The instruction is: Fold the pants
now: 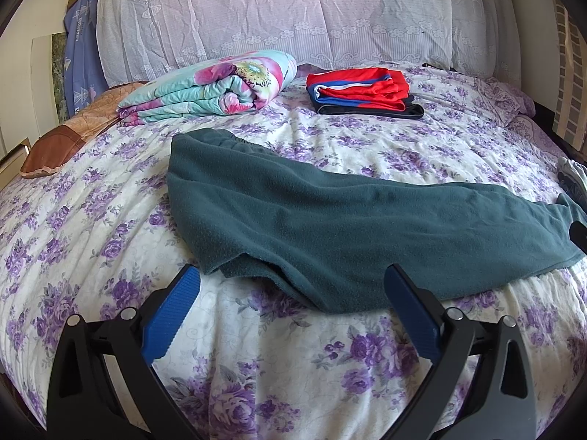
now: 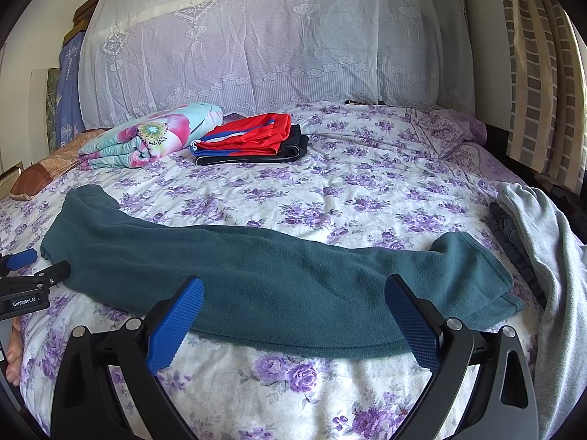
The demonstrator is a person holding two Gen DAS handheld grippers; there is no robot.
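Note:
Dark teal fleece pants [image 1: 330,227] lie folded lengthwise across the bed, waistband at the left and leg cuffs at the right; they also show in the right wrist view [image 2: 286,275]. My left gripper [image 1: 293,286] is open and empty, hovering at the pants' near edge by the waist end. My right gripper [image 2: 295,300] is open and empty, hovering at the near edge of the legs. The left gripper also shows at the left edge of the right wrist view [image 2: 36,264].
The bed has a purple floral sheet [image 1: 256,359]. A rolled floral quilt [image 1: 212,88] and a stack of folded red, blue and black clothes [image 1: 363,91] lie at the back. Grey garments [image 2: 543,256] lie at the right. A lace-covered headboard [image 2: 275,36] stands behind.

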